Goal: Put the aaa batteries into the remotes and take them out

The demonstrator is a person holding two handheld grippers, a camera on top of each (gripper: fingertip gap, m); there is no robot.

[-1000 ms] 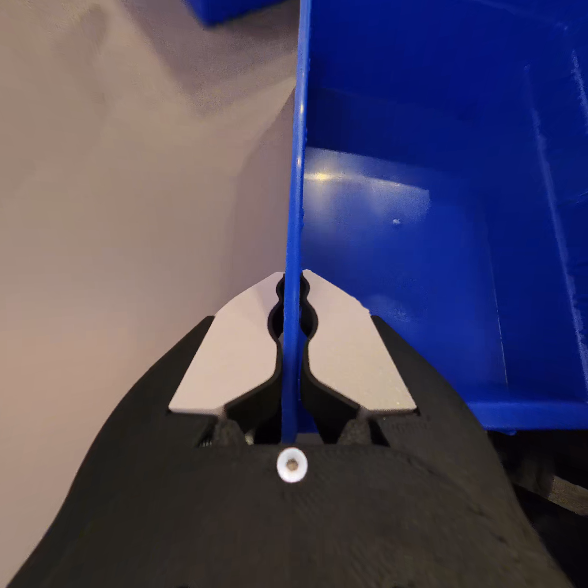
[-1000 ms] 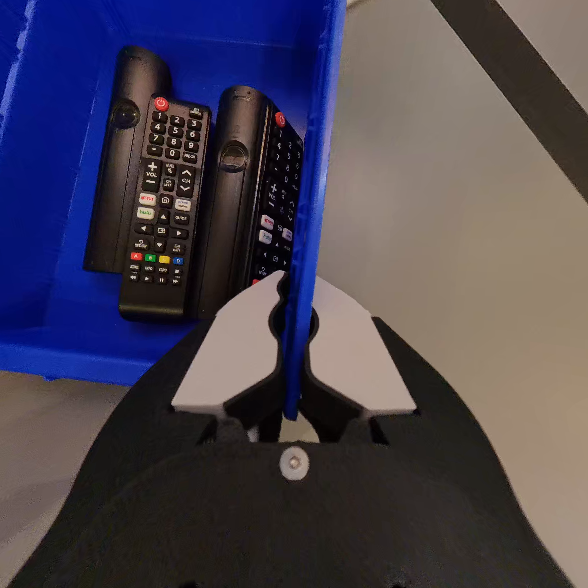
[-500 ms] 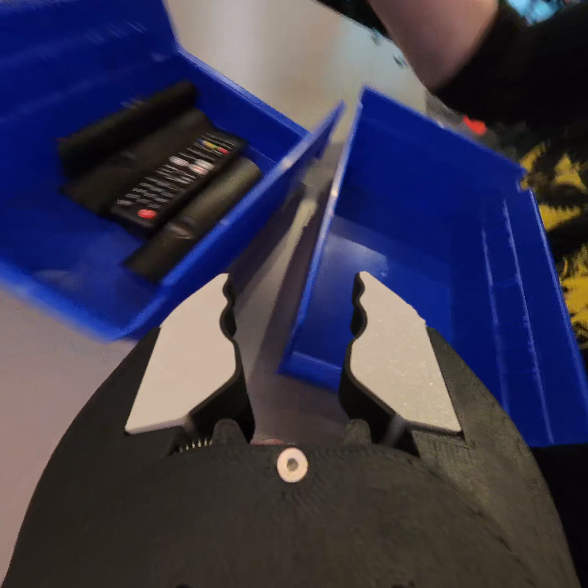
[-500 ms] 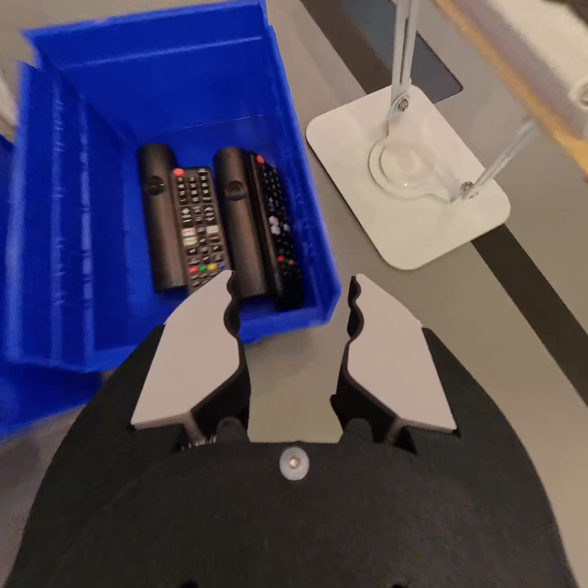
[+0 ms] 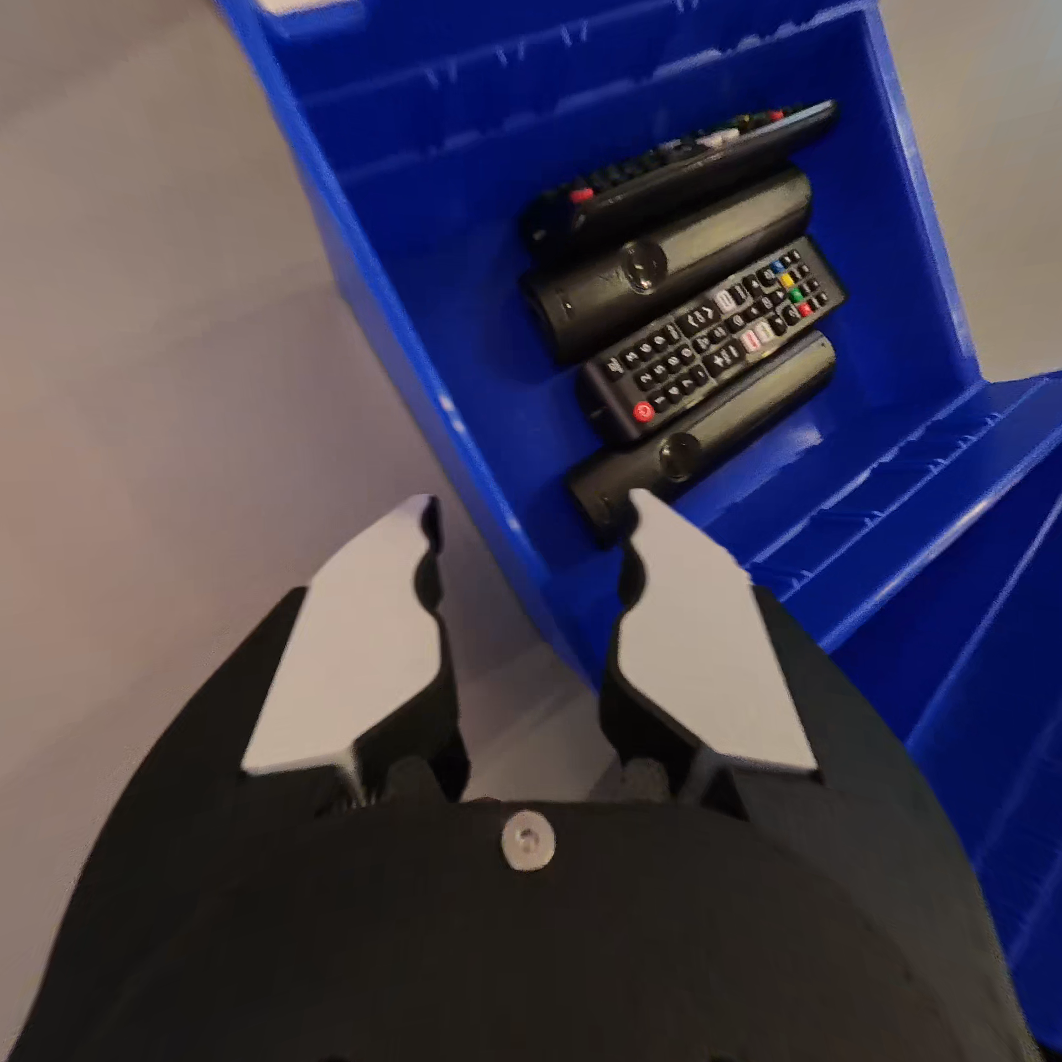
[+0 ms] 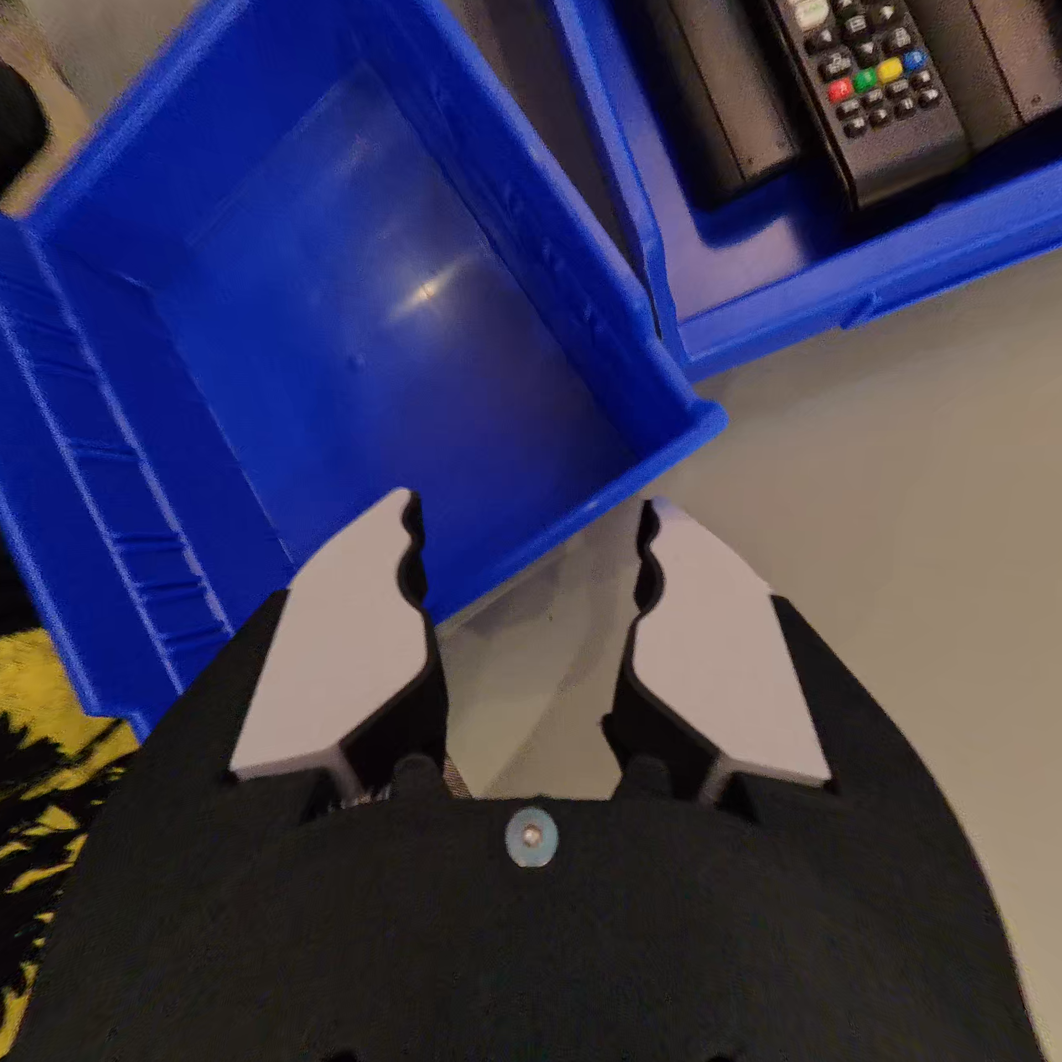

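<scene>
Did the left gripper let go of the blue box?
Yes. The left gripper has opened and pulled off the empty bin's wall, swinging left toward the remotes' bin.

Workbench: blue storage bins (image 6: 345, 287), grey tabletop (image 6: 862, 517)

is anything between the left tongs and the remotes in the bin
Only the bin's near wall, which crosses the gap of the open left tongs. The four remotes lie uncovered in the blue bin; reaching in from above looks clear.
</scene>
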